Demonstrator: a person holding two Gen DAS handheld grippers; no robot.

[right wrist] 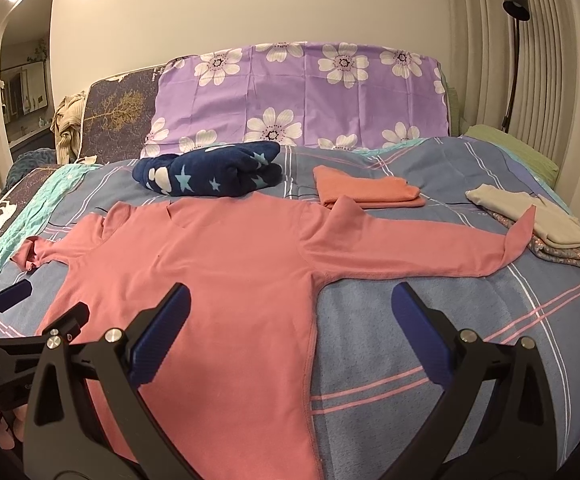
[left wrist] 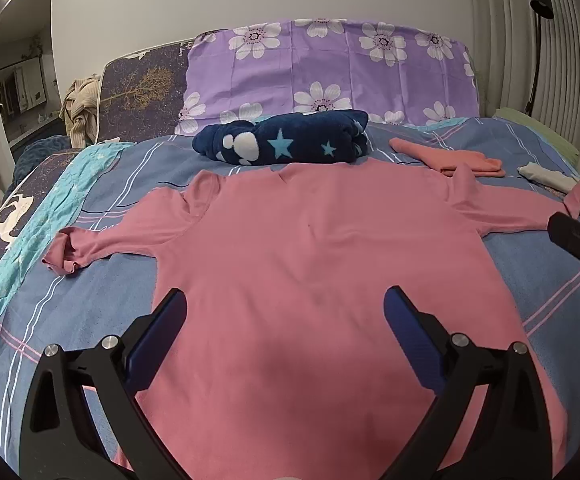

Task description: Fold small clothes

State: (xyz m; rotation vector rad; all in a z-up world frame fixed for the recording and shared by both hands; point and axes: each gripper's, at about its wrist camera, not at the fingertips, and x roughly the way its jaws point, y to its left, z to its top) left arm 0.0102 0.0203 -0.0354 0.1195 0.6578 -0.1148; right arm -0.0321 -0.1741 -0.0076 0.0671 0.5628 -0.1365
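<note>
pink long-sleeved shirt [left wrist: 310, 264] lay flat on the bed [right wrist: 450, 340], sleeves spread. left claw [left wrist: 285, 308] and right claw [right wrist: 290, 304] both hung spread apart, holding nothing. best probably to pinch one sleeve's cuff and fold it inward, keeping the body smooth.

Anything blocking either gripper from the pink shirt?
Nothing visible. The pink shirt lies flat on the bed. The left gripper hangs open over its body; the right gripper hangs open at its side edge. The folded piles sit apart, farther back.
</note>
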